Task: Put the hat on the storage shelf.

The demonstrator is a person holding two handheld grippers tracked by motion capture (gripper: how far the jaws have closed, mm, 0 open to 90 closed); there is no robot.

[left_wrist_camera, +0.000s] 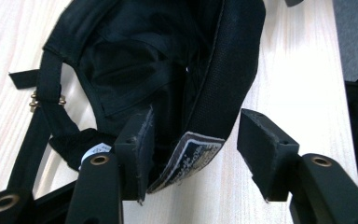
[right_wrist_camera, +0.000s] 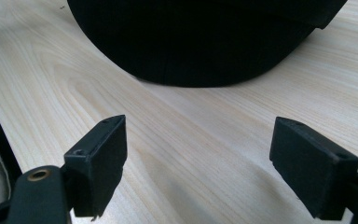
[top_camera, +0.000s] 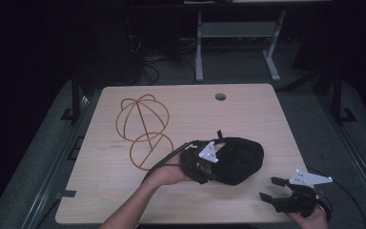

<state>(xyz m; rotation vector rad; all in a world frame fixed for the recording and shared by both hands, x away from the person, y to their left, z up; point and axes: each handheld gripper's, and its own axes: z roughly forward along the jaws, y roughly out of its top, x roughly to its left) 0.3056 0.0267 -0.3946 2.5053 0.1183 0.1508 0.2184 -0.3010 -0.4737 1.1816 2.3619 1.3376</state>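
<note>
Toward the table's [top_camera: 124, 200] left edge, in its far half, lies one wire cap frame [top_camera: 143, 128], a domed cage joined to a flat ring, well apart from everything else; it looks like the form a cap is meant to sit on, so it probably waits there for that.

Near the middle of the table, somewhat toward the near edge, is one black cap [top_camera: 238, 160], turned over so that its inside, the sweatband and a sewn label [left_wrist_camera: 191, 156] face up. Its back strap with a small brass buckle [left_wrist_camera: 46, 99] trails off to one side. The left gripper [left_wrist_camera: 193, 149] comes at it from the cap's left side. Its jaws stand about half open and straddle the brim's edge with the label between them; the pads do not yet press on the cloth, so nothing is held. That placement suggests a pinch on the rim to lift or turn the cap.

At the near right corner, the right gripper [top_camera: 266, 188] rests low with its jaws wide apart and empty, pointing at the cap's outer side [right_wrist_camera: 200, 42], likely ready to steady it.

Counted: one cap, one frame, two grippers.
</note>
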